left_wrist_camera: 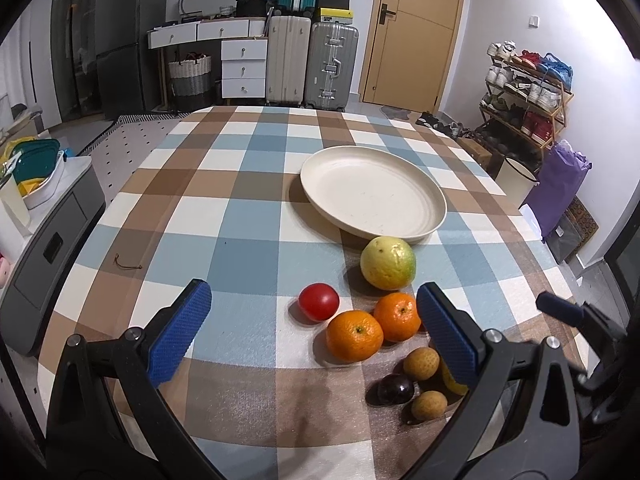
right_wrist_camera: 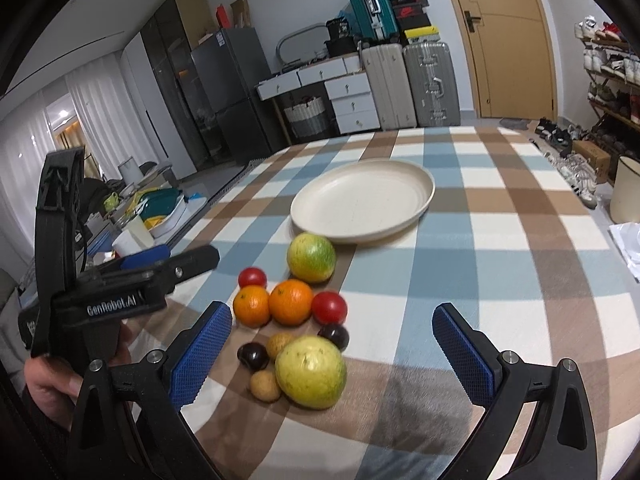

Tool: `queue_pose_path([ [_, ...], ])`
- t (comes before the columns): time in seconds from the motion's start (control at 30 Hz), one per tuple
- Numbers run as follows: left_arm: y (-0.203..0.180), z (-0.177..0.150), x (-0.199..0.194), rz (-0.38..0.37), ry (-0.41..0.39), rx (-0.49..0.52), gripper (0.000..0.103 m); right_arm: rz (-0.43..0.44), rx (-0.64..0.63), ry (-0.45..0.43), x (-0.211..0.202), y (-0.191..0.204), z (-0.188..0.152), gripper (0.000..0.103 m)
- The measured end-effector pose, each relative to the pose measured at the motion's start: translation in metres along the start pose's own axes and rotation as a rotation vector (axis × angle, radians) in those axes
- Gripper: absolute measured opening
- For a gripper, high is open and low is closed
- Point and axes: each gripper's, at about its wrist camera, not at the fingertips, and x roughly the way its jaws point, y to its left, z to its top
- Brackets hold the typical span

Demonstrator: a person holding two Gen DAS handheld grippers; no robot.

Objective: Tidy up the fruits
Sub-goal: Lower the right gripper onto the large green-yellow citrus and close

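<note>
Left wrist view: the left hand-held gripper (left_wrist_camera: pixel 314 334) is held low over the desk (left_wrist_camera: pixel 240 208) with its blue fingers spread wide and nothing between them. A checked cloth in blue, brown and white is laid over the desk. A cream plate (left_wrist_camera: pixel 434 216) is seen further back, bare of fruit. Just in front of its near rim a yellow-green guava (left_wrist_camera: pixel 388 263) is set, close to the rim but whether it touches cannot be told. Nearer, a red tomato (left_wrist_camera: pixel 319 301) and 2 oranges (left_wrist_camera: pixel 354 335) are grouped, the oranges touching each other. Closest in, 2 small brown longans (left_wrist_camera: pixel 421 363) and a dark plum (left_wrist_camera: pixel 395 389) are partly screened by the right finger.

From the right wrist view, the right hand-held gripper (right_wrist_camera: pixel 332 344) is likewise spread open and empty, poised above the fruit cluster. A second, larger guava (right_wrist_camera: pixel 310 372) lies nearest to it, touching a longan at its left. A second tomato (right_wrist_camera: pixel 329 307) and a second plum (right_wrist_camera: pixel 335 335) are seen beside it. At the left edge, a hand (right_wrist_camera: pixel 60 376) is wrapped around the handle of the other device.
</note>
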Motion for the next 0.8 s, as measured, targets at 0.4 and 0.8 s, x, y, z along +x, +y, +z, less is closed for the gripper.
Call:
queue_pose_path([
  [0.4,0.016,0.001,0.007,0.0,0.017,-0.033,0.102,0.052,0.004,0.087,0.021,0.0,-0.024,0.086],
  [0.8,0.023,0.002,0.016,0.006,0.031,-0.05,0.102,0.134,0.044,0.134,0.03,-0.004,-0.033,0.05],
])
